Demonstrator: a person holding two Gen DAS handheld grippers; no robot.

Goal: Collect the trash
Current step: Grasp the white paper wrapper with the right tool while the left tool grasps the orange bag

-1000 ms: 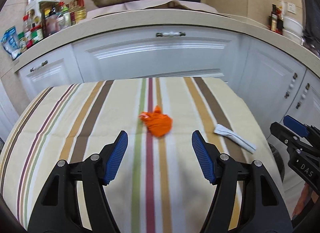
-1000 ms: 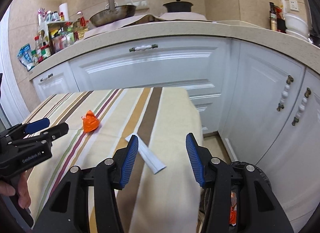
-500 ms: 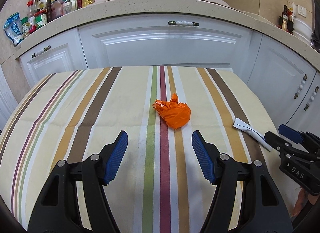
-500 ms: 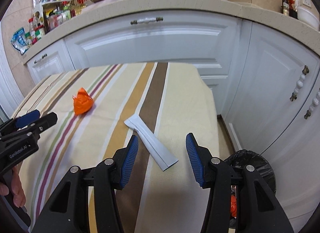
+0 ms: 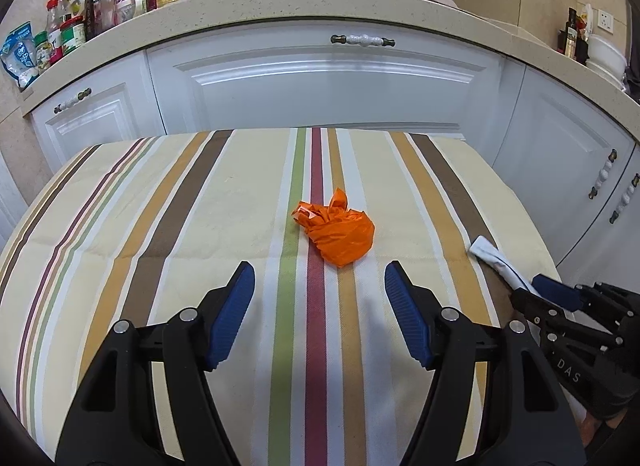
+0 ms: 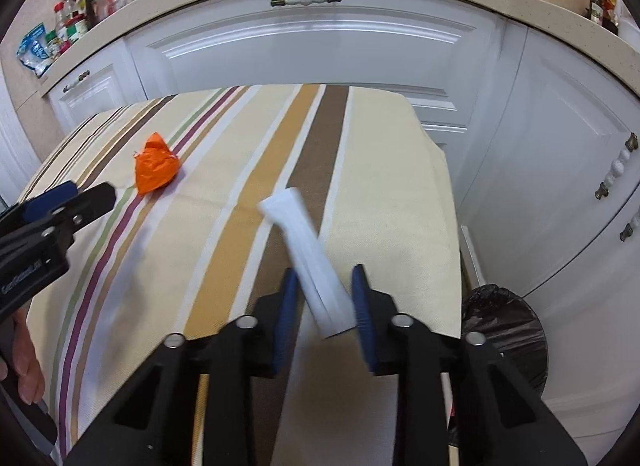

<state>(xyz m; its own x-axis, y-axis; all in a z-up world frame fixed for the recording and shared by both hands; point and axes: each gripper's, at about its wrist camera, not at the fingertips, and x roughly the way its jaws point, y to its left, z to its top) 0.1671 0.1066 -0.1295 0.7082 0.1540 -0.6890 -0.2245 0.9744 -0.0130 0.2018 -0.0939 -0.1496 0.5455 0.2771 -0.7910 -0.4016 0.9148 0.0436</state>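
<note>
White flat wrapper (image 6: 310,258) on striped tablecloth (image 6: 224,201), near end between closing jaws of right gripper (image 6: 325,298); contact unclear through blur. In left view, only its far end seen. Crumpled orange wrapper (image 5: 338,231) ahead of left gripper (image 5: 318,286), jaws spread wide, nothing held. Black-lined bin (image 6: 502,322) seen only from right wrist, beside table. Both grippers angled downward.

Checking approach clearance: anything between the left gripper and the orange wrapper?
Nothing visible. Left gripper is open, only bare striped tablecloth before the orange wrapper. The white wrapper lies off to the side.
</note>
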